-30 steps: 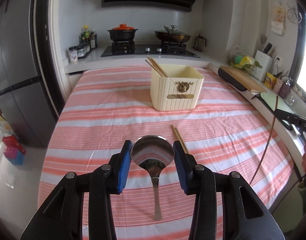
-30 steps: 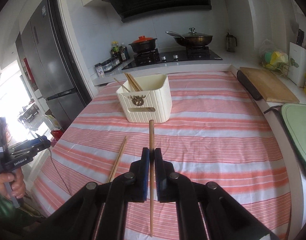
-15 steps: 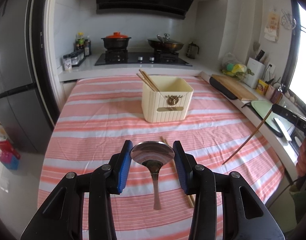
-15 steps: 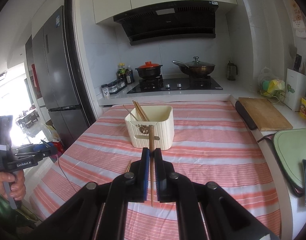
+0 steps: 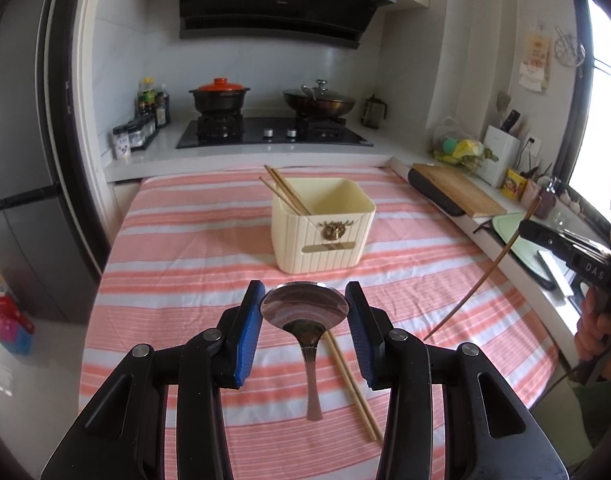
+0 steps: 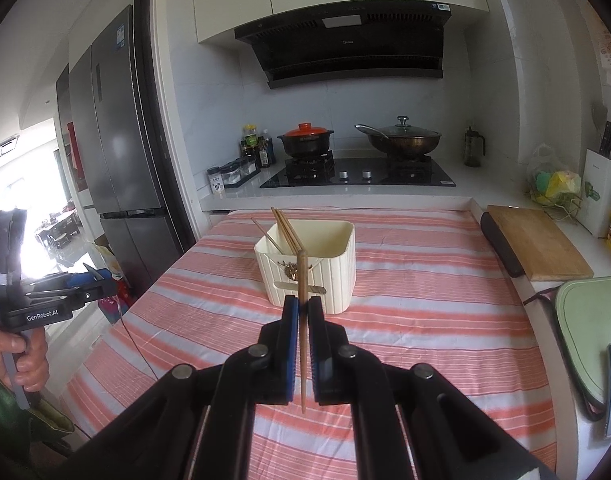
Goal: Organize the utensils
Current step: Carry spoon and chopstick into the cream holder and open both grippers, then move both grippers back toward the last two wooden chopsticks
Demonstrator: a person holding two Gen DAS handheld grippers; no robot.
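Observation:
My left gripper (image 5: 304, 308) is shut on a steel spoon (image 5: 305, 312), gripping its bowl, handle hanging down above the striped cloth. My right gripper (image 6: 303, 308) is shut on a wooden chopstick (image 6: 302, 280), held upright in front of the cream utensil box (image 6: 329, 264). The box (image 5: 325, 236) holds several chopsticks (image 5: 285, 194) leaning at its left corner. A pair of chopsticks (image 5: 351, 384) lies on the cloth below the left gripper. The right gripper and its chopstick (image 5: 477, 280) also show at the right of the left wrist view.
The table wears a pink striped cloth (image 5: 193, 248). Behind it is a stove with a red-lidded pot (image 5: 219, 94) and a wok (image 5: 319, 100). A cutting board (image 5: 457, 194) and a green mat (image 6: 589, 320) lie on the right counter. A fridge (image 6: 113, 140) stands left.
Both grippers have risen and pulled back from the table while keeping their holds. The views now show more of the kitchen and the box looks farther away.

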